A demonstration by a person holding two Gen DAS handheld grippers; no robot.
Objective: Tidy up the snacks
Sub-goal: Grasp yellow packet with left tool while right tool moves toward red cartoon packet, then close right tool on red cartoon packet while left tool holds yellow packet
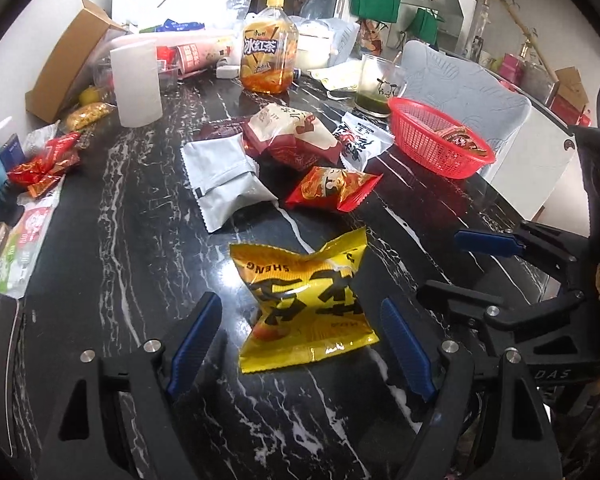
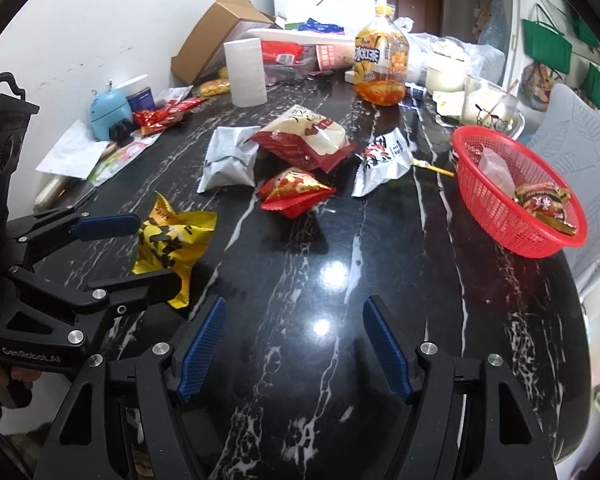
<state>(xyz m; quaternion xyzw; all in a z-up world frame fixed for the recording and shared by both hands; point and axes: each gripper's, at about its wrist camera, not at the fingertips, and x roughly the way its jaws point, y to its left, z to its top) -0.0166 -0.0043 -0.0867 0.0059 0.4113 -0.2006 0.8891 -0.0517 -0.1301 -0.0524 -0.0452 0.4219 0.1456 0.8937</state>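
Note:
A yellow snack bag (image 1: 306, 300) lies on the black marble table (image 1: 120, 240), between the open fingers of my left gripper (image 1: 300, 340), not gripped. It also shows in the right wrist view (image 2: 172, 244), with the left gripper (image 2: 140, 252) around it. My right gripper (image 2: 294, 348) is open and empty above bare table; it also shows at the right of the left wrist view (image 1: 448, 264). Farther off lie a red packet (image 1: 332, 188), a silver pouch (image 1: 224, 178), a red-and-white bag (image 1: 292, 136) and a black-and-white packet (image 1: 360, 140). A red basket (image 1: 436, 140) holds a snack (image 2: 544, 206).
An iced tea bottle (image 1: 266, 56), a paper roll (image 1: 136, 84), a glass with green liquid (image 1: 378, 84), a cardboard box (image 1: 68, 60) and more wrappers (image 1: 44, 168) crowd the far and left sides. A grey chair (image 1: 468, 88) stands behind the basket. The table's edge (image 2: 580, 288) runs at right.

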